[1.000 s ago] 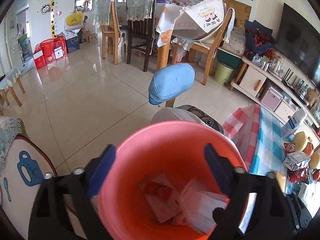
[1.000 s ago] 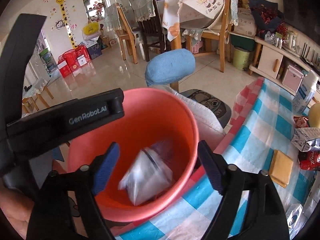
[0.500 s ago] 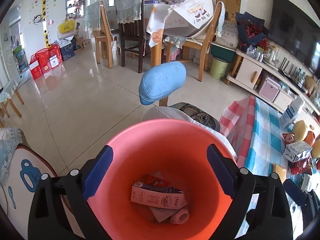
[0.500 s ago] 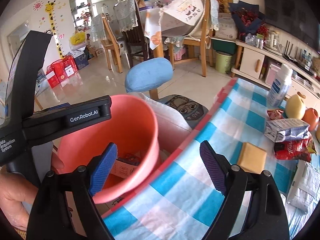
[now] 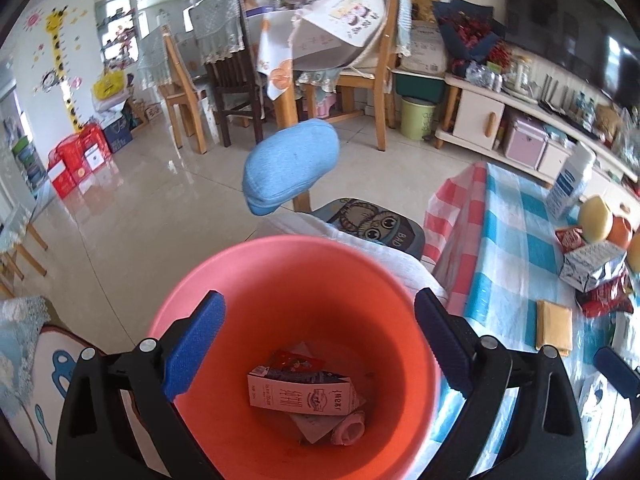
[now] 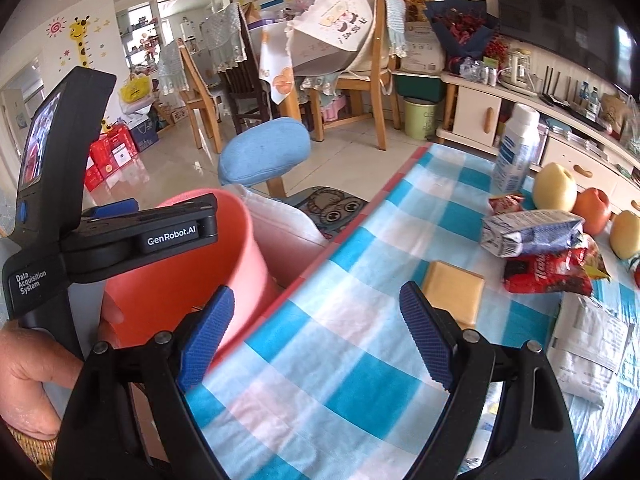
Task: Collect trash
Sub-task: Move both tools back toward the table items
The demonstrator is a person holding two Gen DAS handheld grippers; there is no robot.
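Left claw (image 5: 316, 344): my view has it over the mouth of the bucket, jaws apart, nothing between the pads.
Right claw (image 6: 316, 334): over the bench edge, jaws spread wide, gripping nothing.
Bucket (image 5: 384, 280): salmon-pink, off the bench's left edge, just beside the cloth; in the right view its wall (image 6: 248, 248) sits behind my left device, and the person's hand (image 6: 36, 376) grips that device's handle.
Trash in bucket: a flattened carton (image 5: 300, 394) lies across the bottom over a red wrapper (image 5: 294, 360) and crumpled paper.
Bench (image 6: 320, 384): blue-and-white checked cloth with a red-checked border.
Trash on bench: tan pad (image 6: 452, 292) just past the right pad; white printed packet (image 6: 592, 348) to its right; beyond these a crushed silver-blue carton (image 6: 528, 232) rests on a red snack bag (image 6: 548, 276).
Further back on bench: small red wrapper (image 6: 506, 202), three fruits (image 6: 554, 186), white bottle (image 6: 516, 144).
Beyond bench: blue-cushioned chair (image 6: 264, 148).
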